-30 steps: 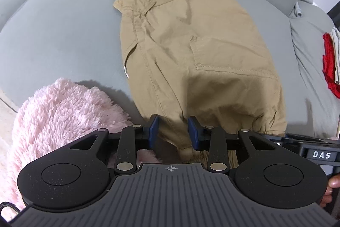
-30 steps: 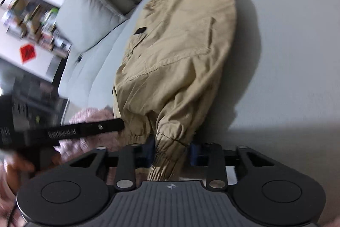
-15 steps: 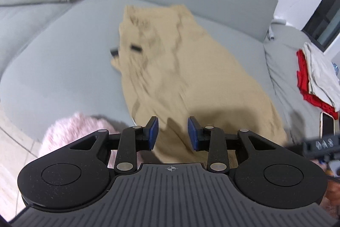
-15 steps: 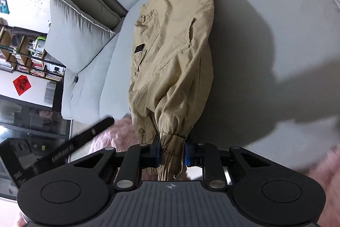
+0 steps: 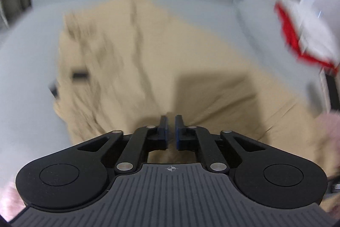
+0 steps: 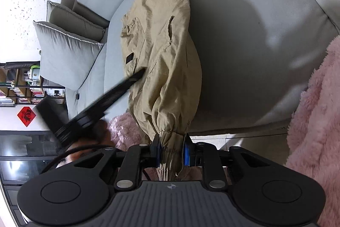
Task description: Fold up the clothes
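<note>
The khaki cotton cargo trousers (image 6: pixel 163 56) lie stretched along the grey sofa cushion (image 6: pixel 255 46) ahead of both tools. The right gripper (image 6: pixel 171 152) clenches an elastic cuff; the left gripper (image 5: pixel 170 131) pinches the other hem. Judgement: carry both cuffs level toward the waistband. No legible writing.

grey sofa (image 6: pixel 265 56), grey cushions (image 6: pixel 65 56), bookshelf (image 6: pixel 19 86), pink fluffy blanket (image 6: pixel 316 116)

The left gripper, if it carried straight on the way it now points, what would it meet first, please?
Most likely the khaki trousers: the left gripper has its jaws nearly closed over the cloth, which fills the line ahead. The picture is blurred, so depth is uncertain.
</note>
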A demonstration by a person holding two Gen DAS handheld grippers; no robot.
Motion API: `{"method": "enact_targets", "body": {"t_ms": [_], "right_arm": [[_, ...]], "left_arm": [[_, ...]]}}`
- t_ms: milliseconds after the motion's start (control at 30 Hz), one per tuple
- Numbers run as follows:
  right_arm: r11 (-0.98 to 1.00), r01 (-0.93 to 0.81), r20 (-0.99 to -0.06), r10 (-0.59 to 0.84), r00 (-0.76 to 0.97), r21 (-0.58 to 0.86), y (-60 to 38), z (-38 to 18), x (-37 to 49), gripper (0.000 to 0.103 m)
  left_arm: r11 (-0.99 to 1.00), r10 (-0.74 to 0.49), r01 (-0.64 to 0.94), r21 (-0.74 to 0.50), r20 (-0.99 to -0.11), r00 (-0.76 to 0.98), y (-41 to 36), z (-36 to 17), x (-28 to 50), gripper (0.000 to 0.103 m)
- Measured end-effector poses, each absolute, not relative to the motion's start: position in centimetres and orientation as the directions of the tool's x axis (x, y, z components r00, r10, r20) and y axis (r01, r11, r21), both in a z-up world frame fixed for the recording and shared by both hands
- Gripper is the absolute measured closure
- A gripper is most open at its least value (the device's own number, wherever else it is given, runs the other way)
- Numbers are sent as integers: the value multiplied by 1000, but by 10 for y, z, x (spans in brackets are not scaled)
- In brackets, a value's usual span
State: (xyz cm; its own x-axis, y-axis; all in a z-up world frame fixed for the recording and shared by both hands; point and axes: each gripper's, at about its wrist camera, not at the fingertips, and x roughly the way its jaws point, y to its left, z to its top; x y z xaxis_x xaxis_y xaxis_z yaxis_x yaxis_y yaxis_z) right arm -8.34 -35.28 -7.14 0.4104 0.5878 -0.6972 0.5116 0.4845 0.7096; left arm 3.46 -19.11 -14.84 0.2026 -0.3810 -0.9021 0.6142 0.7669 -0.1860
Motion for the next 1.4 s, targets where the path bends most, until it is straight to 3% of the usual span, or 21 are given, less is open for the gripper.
{"method": "enact_targets", "body": {"t_ms": [200, 333, 600, 767, 900, 967, 1033, 1067, 1200, 1300, 1400], "right_arm": [[491, 533, -712, 594, 374, 689, -347, -70, -71, 82], [406, 558, -668, 615, 418, 724, -353, -63, -58, 82], [165, 547, -521, 608, 599, 821, -355, -41, 2, 80], [111, 544, -504, 562, 656, 832, -348, -45, 71, 75], [214, 529, -557, 506, 658, 821, -347, -55, 151, 32], [238, 514, -557, 508, 657, 824, -350, -49, 160, 31], [262, 446, -515, 513, 686, 856, -355, -37, 160, 27], [303, 396, -499, 517, 695, 866, -358, -30, 155, 27], [657, 333, -665, 351, 659, 676, -374, -23, 124, 29], [824, 277, -754, 248, 608, 494, -377, -34, 111, 52], [945, 136, -821, 179, 543, 296, -371, -60, 109, 56]], "left_arm": [[740, -378, 647, -186, -910, 170, -191, -144, 46, 94], [748, -466, 626, -220, -846, 259, -168, -105, 55, 90], [858, -467, 448, -250, -741, 482, -96, -54, 70, 86], [914, -401, 297, -275, -718, 569, -54, -42, 74, 85], [926, -378, 249, -285, -731, 568, -42, -43, 75, 76], [919, -390, 283, -274, -743, 544, -47, -47, 66, 67], [909, -403, 327, -259, -751, 524, -52, -52, 58, 50], [905, -402, 349, -243, -758, 514, -58, -57, 55, 48], [902, -369, 394, -176, -790, 491, -85, -80, 51, 48], [907, -361, 384, -174, -791, 495, -99, -92, 62, 48], [911, -341, 382, -156, -804, 487, -115, -103, 79, 48]]}}
